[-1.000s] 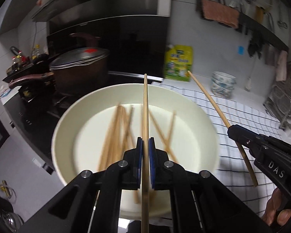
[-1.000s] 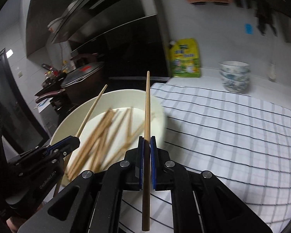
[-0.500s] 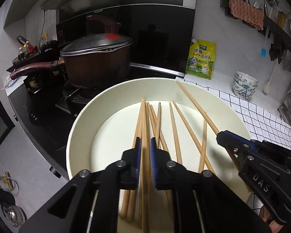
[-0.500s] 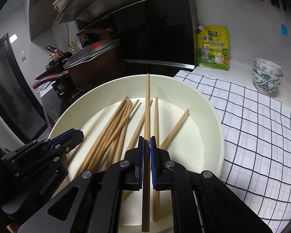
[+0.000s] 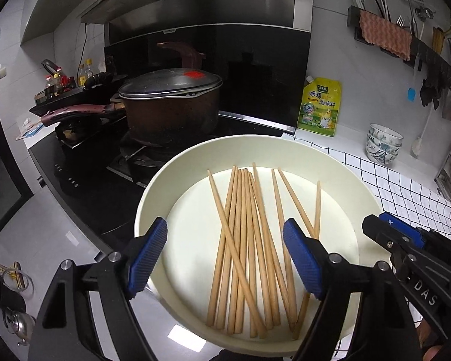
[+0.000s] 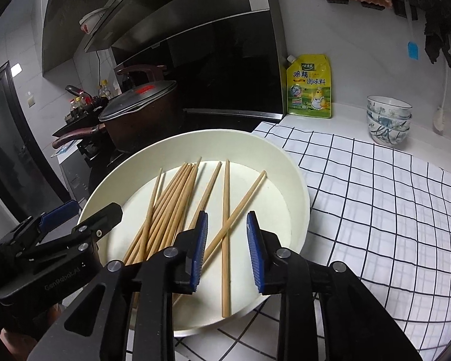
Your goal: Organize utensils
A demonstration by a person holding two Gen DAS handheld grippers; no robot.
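Several wooden chopsticks [image 5: 246, 240] lie loose in a wide cream bowl [image 5: 153, 198] at the counter's left end. My left gripper [image 5: 225, 255] is wide open and empty just above the bowl's near side. My right gripper [image 6: 227, 246] is open and empty over the bowl [image 6: 297, 180], with one chopstick [image 6: 225, 228] lying flat below, between its jaws. In the left wrist view the right gripper [image 5: 406, 240] sits at the bowl's right rim. In the right wrist view the left gripper [image 6: 75, 225] sits at the left rim.
A lidded brown pot [image 5: 171, 105] stands on the black hob behind the bowl. A yellow seasoning pouch [image 5: 320, 106] leans on the wall. Stacked patterned bowls [image 6: 389, 118] stand at the back of the checked cloth [image 6: 375, 195]. A rail with utensils [image 5: 406, 39] hangs above.
Both grippers were shut on a chopstick each and lowered over the bowl. Both have now opened, and those chopsticks lie in the bowl with the others.
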